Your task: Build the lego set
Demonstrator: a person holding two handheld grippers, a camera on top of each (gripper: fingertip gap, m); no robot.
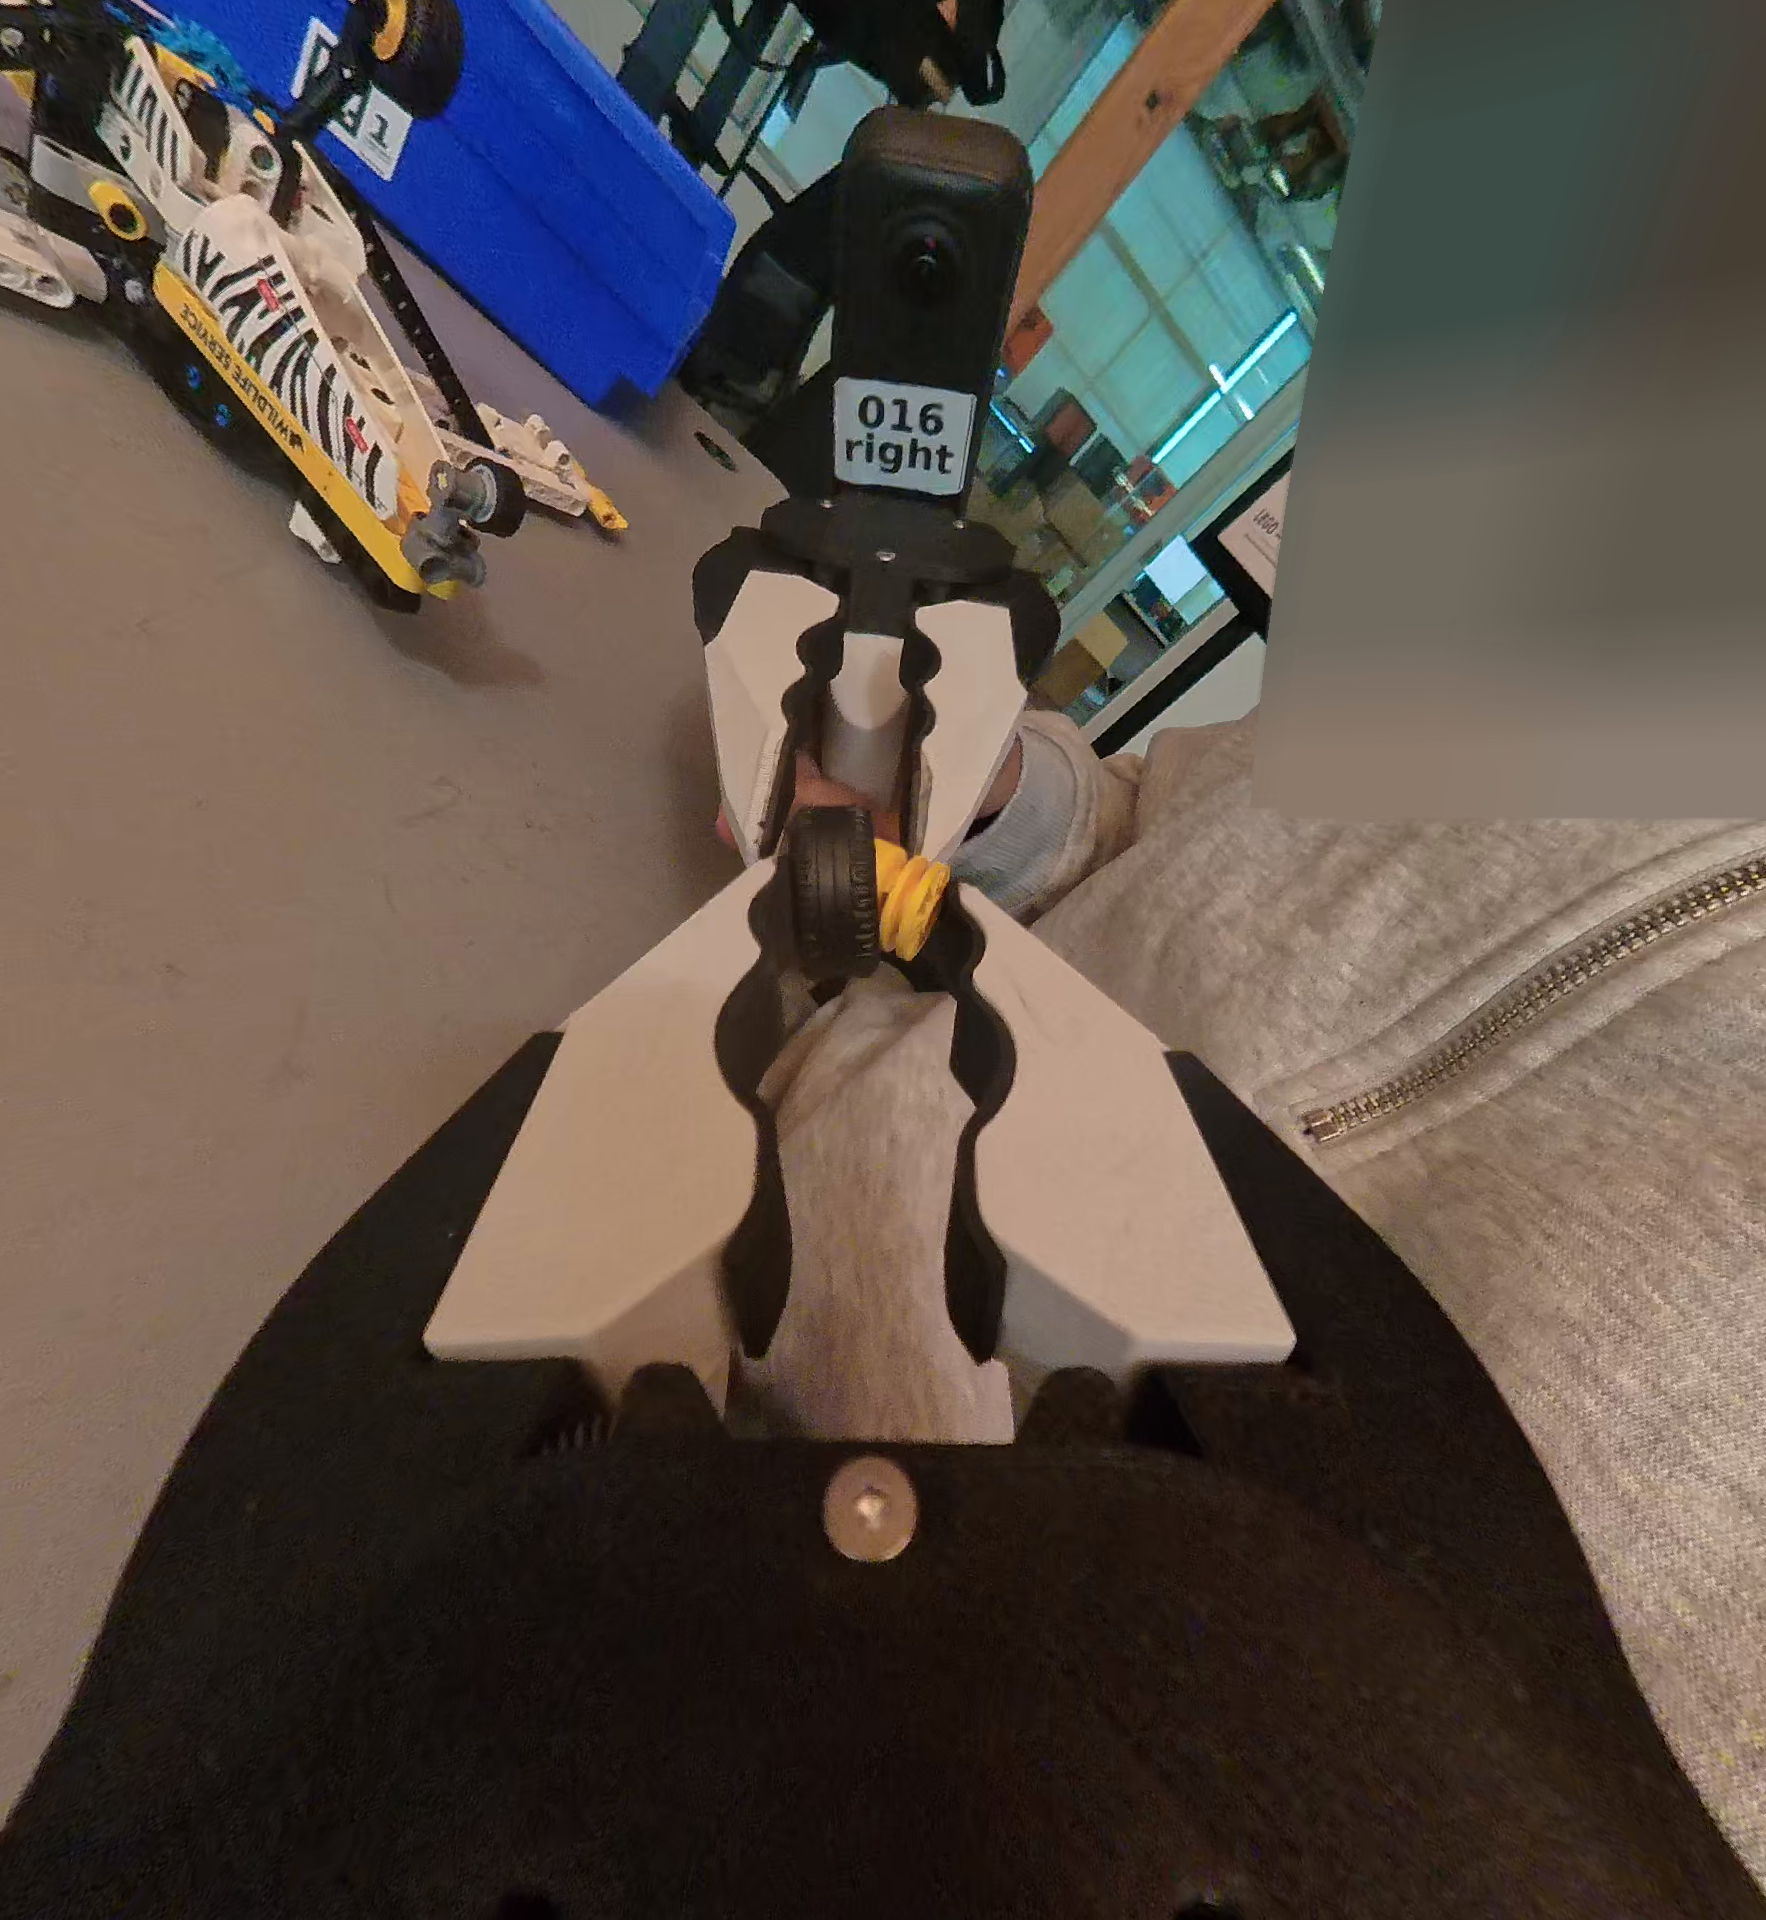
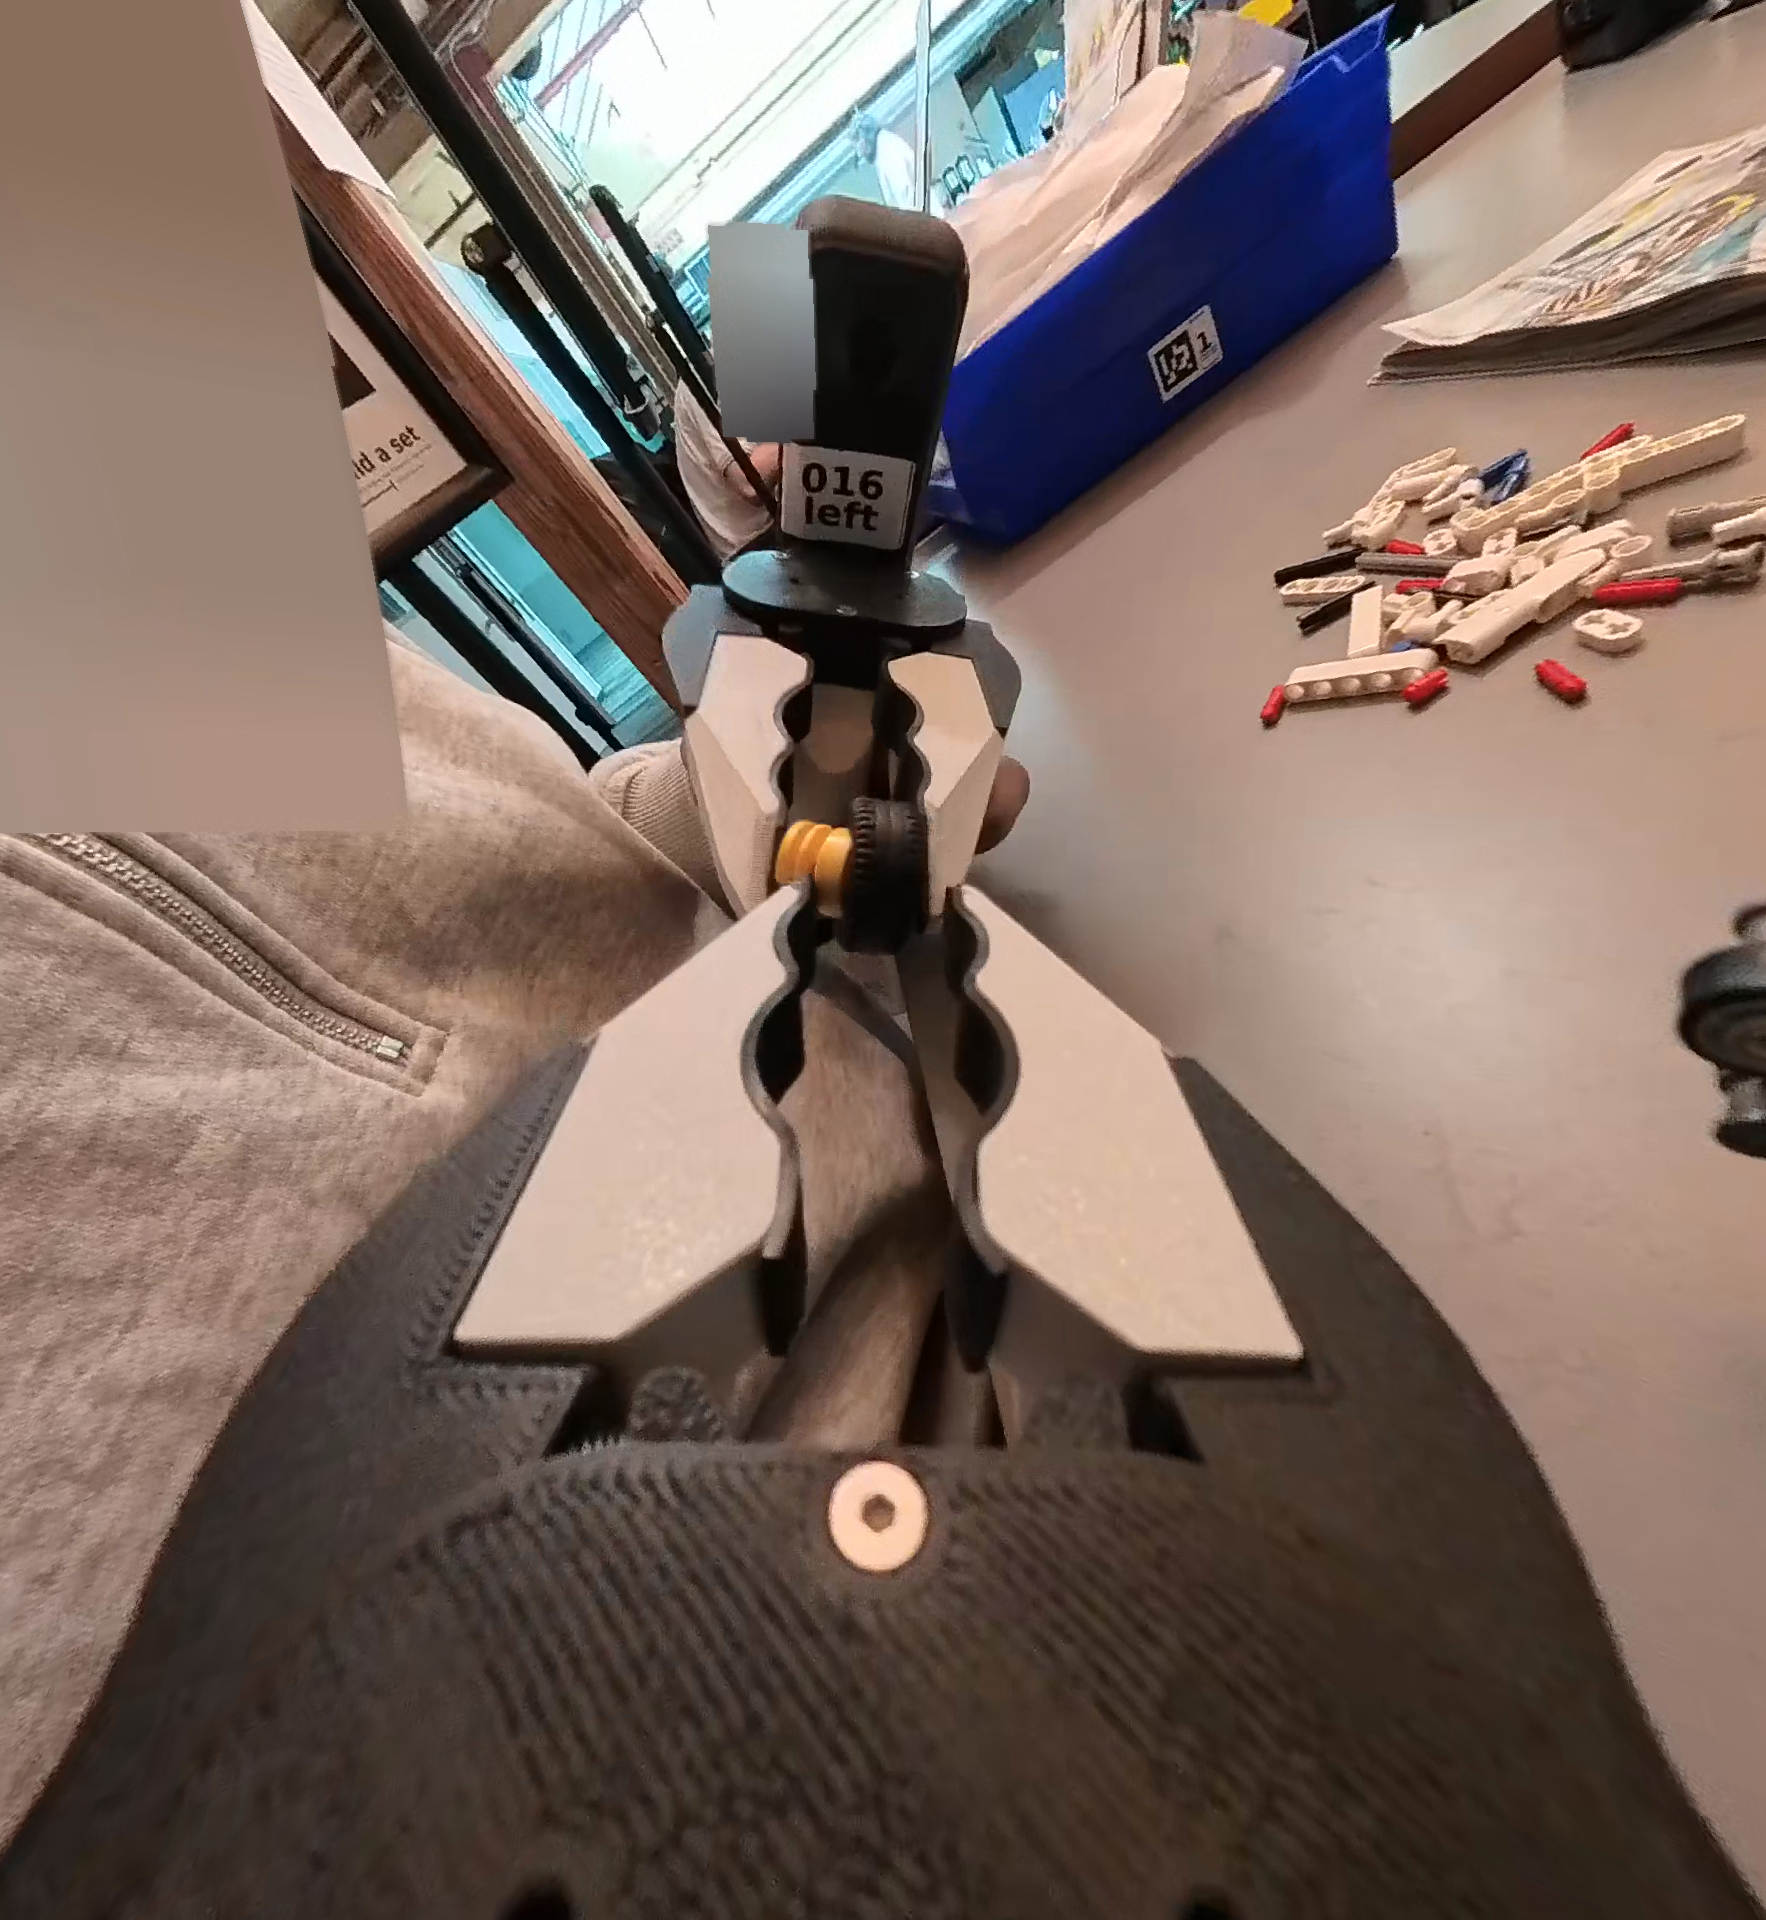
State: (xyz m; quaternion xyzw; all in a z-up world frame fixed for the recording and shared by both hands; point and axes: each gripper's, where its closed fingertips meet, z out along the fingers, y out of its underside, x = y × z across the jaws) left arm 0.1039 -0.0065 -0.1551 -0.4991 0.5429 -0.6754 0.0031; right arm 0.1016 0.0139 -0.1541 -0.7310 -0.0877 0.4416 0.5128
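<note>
the small wheel, a black rubber tyre with a yellow hub poking out of one side, hangs in the air between the two tools, which meet nose to nose above the grey surface close to the person's grey zip top. the left tool looks clenched on the tyre, its tips pressed against the tread; the right tool comes at the same wheel from the opposite side and appears to pinch the yellow hub, though its exact contact is hard to make out. judging by looks, the wheel is light; the tyre is soft and grippy, so it will give a little but not slip, while the hub is hard, smooth plastic that could skate or pop out of the tyre if pulled sideways. best hold is across the tread, leaving the hub's centre free. away from the wheel, the zebra-striped model rests on the surface by a blue bin, and loose white and red pieces lie well off.
</note>
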